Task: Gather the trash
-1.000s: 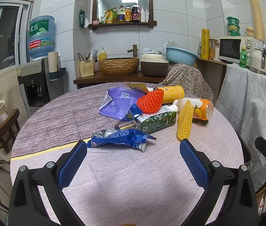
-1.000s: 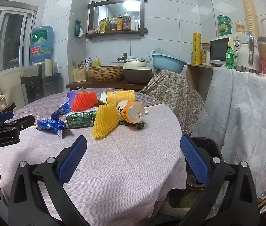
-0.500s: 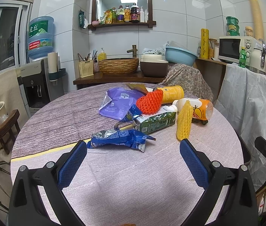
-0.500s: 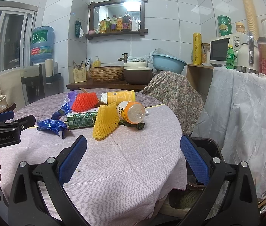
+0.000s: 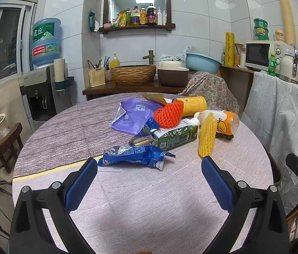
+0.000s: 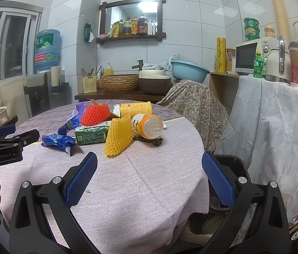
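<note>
Trash lies in a heap on the round table: a blue foil wrapper, a green carton, a yellow foam net, an orange foam net, a purple bag, a yellow can and an orange bottle. My left gripper is open and empty, just short of the blue wrapper. My right gripper is open and empty, short of the yellow net, over the table's right edge. A black bin stands below that edge.
A white draped counter with a microwave stands on the right. A sink shelf with a basket and a blue basin is behind the table. A water dispenser stands at left.
Both grippers have barely moved; the views have shifted only slightly. Nothing was picked up or let go.
</note>
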Available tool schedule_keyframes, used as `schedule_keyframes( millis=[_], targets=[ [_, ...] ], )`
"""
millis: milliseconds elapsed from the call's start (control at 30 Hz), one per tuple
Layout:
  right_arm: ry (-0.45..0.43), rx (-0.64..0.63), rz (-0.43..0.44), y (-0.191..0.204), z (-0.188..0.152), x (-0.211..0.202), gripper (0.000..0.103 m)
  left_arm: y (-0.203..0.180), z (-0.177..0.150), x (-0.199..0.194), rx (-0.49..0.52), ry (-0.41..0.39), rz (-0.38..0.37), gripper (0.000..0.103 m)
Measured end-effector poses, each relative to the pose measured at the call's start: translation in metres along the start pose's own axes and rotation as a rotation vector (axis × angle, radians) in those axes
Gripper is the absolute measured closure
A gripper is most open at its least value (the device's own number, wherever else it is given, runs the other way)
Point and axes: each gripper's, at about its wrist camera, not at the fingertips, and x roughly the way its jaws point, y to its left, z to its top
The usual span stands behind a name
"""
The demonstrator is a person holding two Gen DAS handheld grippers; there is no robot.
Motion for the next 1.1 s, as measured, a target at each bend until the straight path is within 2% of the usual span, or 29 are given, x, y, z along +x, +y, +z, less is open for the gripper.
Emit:
schedule_keyframes(
  millis=[1100],
  targets=[
    [0.004, 0.001, 0.003, 0.0038, -0.0016, -0.0013, 0.005, 0.0037, 0.0004, -0.0002, -0.001, 0.004, 0.0, 0.005]
  ],
)
